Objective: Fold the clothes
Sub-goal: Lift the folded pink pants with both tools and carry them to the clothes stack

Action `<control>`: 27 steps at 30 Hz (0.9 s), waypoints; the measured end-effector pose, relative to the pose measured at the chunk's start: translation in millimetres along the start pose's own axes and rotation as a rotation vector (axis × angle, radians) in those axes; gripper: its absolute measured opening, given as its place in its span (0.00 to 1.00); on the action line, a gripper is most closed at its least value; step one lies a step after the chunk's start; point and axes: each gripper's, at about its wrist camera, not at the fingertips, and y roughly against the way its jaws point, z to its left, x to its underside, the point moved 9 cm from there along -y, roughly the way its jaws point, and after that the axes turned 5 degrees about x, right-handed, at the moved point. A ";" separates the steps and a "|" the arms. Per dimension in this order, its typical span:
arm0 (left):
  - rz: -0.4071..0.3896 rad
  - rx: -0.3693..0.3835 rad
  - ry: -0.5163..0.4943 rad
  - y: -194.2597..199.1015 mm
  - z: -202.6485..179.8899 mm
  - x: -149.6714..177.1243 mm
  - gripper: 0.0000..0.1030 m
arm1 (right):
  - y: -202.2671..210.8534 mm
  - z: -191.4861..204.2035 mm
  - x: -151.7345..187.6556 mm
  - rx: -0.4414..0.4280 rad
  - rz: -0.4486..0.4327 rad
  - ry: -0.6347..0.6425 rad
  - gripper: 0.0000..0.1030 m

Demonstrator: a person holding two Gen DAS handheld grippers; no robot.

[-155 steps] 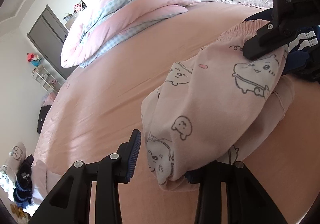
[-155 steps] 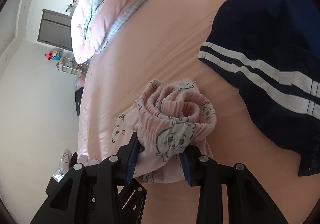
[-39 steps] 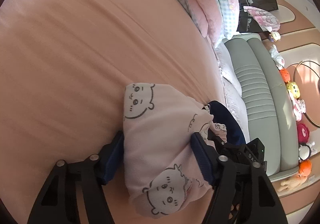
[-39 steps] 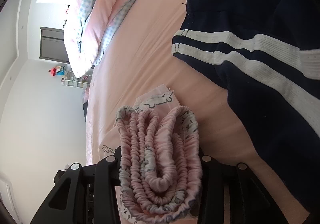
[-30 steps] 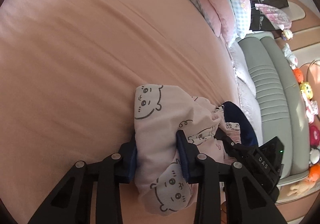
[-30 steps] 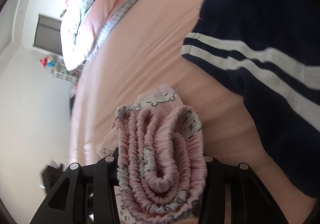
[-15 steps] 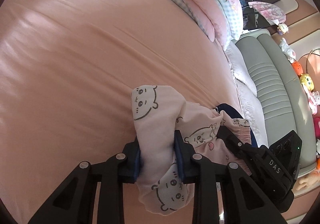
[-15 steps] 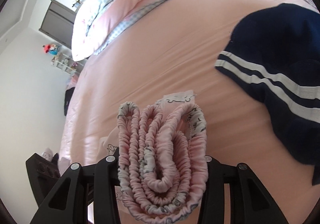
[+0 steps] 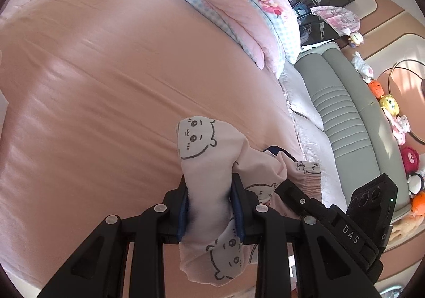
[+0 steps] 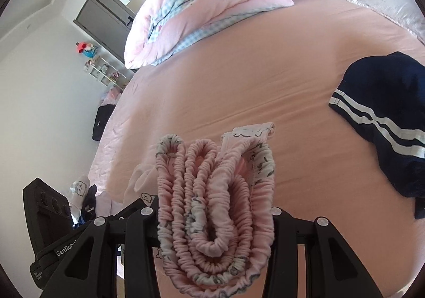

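Note:
Pink cartoon-print pants (image 9: 207, 165) are folded into a bundle and held off the pink bed sheet (image 9: 93, 98) between both grippers. My left gripper (image 9: 209, 207) is shut on the leg end of the bundle, its blue pads squeezing the cloth. My right gripper (image 10: 215, 218) is shut on the gathered elastic waistband (image 10: 212, 197), which fills the gap between its fingers. The right gripper's black body (image 9: 345, 226) shows at the lower right of the left wrist view. The left gripper's body (image 10: 50, 218) shows at the lower left of the right wrist view.
A navy garment with white stripes (image 10: 385, 122) lies on the sheet to the right. A folded pink and blue-check quilt (image 10: 207, 5) lies at the far side. A grey padded headboard (image 9: 345, 117) with plush toys (image 9: 393, 112) lies to the right. More clothes (image 10: 85, 191) lie at the bed's left edge.
The left gripper has closed tighter on the leg end. Both grippers have risen with the bundle, so more of the bed shows beneath it.

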 end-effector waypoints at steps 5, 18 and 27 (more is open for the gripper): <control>-0.015 0.023 -0.047 23.1 -15.1 -8.9 0.24 | 32.6 -7.6 -4.6 0.005 -0.006 -0.008 0.41; -0.116 0.077 -0.135 84.0 -44.7 -44.9 0.24 | 119.8 43.1 -20.9 0.036 -0.108 0.150 0.41; -0.185 0.055 -0.105 132.9 -11.3 -77.5 0.24 | 104.2 104.0 -17.8 0.001 -0.075 0.257 0.41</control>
